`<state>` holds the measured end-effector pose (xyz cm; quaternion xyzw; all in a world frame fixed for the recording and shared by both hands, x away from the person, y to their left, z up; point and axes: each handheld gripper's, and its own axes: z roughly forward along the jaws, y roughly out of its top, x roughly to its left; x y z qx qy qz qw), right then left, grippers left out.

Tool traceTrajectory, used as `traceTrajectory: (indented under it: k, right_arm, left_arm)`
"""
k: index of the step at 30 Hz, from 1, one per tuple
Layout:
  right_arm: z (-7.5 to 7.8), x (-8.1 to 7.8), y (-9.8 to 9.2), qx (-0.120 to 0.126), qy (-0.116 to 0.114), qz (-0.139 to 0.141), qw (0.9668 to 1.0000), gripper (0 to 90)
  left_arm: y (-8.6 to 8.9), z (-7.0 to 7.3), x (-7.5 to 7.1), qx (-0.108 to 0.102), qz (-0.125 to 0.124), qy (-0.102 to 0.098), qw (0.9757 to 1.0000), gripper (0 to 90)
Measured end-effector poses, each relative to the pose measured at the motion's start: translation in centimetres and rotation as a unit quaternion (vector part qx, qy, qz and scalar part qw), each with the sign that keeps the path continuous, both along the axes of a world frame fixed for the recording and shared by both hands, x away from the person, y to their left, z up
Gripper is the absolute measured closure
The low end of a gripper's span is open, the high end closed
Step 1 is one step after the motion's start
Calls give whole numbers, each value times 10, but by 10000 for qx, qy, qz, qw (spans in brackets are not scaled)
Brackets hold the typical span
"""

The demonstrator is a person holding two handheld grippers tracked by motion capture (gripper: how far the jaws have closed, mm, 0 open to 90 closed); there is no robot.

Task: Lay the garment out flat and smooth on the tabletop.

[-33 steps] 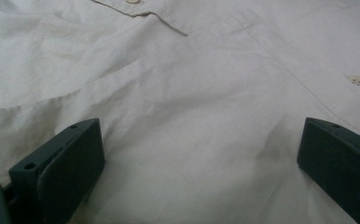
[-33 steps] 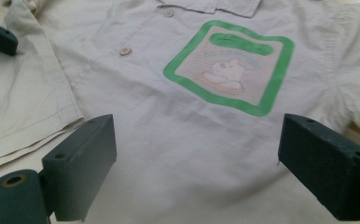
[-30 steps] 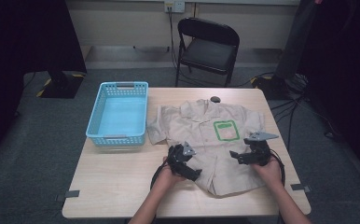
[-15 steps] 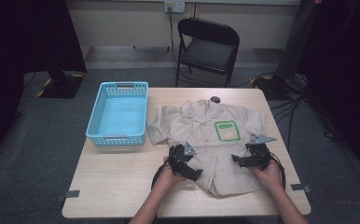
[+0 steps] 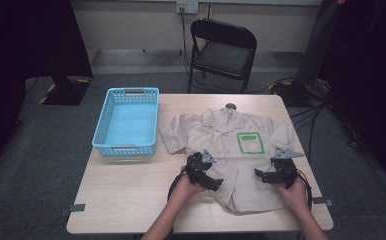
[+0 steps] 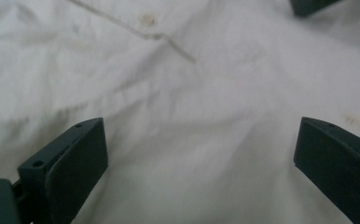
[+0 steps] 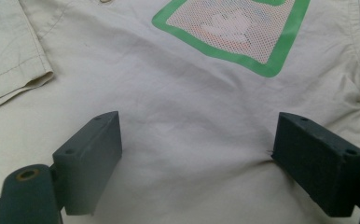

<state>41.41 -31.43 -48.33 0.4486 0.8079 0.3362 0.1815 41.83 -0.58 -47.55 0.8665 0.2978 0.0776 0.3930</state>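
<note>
Left hand-held gripper (image 5: 216, 182) is lying low over the lower left part of the beige shirt (image 5: 231, 150), just below the frame's centre in the high view. Its jaws are standing spread in the left gripper view, with bare cloth between them and nothing pinched.

Right hand-held gripper (image 5: 261, 176) is sitting over the shirt's lower right part, right of centre in the high view. Its jaws have just been closing a little but are standing wide apart. Cloth is spanning the gap between them; the right jaw's inner edge is meeting a small pucker of fabric, grip not confirmed.

The shirt is lying flat, front up, on the right half of the table (image 5: 131, 200), collar toward the top of the frame. The green-bordered patch (image 7: 236, 32) is sitting just above the right jaws.

A light blue basket (image 5: 129, 121) is standing on the table's upper left, just beside the shirt's sleeve. A black folding chair (image 5: 221, 52) is standing beyond the table.
</note>
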Motion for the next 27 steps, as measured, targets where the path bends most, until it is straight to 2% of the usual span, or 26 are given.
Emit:
traceTrajectory:
  k: [4,8,11,12,13,16,18,23,25,27]
  right_arm:
    - [0,-1,0,0,2,-28,10000,147]
    - [0,-1,0,0,2,-32,10000,147]
    - [0,-1,0,0,3,-33,10000,147]
    - [0,-1,0,1,3,-34,10000,147]
    - [0,-1,0,0,2,-36,10000,147]
    - [0,-2,1,0,2,-90,10000,146]
    - [0,-2,1,-2,3,-106,9999,146]
    - [0,-2,1,0,6,-109,9999,146]
    - [0,-2,1,3,5,-123,9999,146]
    - [0,-2,1,1,3,-144,9999,146]
  left_arm:
    - [-19,11,-1,-39,-173,-91,9998,51]
    - [-42,16,-2,-71,-440,-154,9989,143]
    - [-56,16,1,26,-512,-26,9987,257]
    - [-59,15,3,47,-534,87,9985,322]
    - [-62,15,5,102,-527,75,9985,415]
    - [-69,13,9,186,-505,149,9984,517]
    - [-72,11,11,369,-468,173,9981,563]
    - [-72,10,13,414,-473,230,9978,692]
    - [-72,10,13,493,-494,229,9973,703]
    - [-74,10,11,572,-529,238,9967,751]
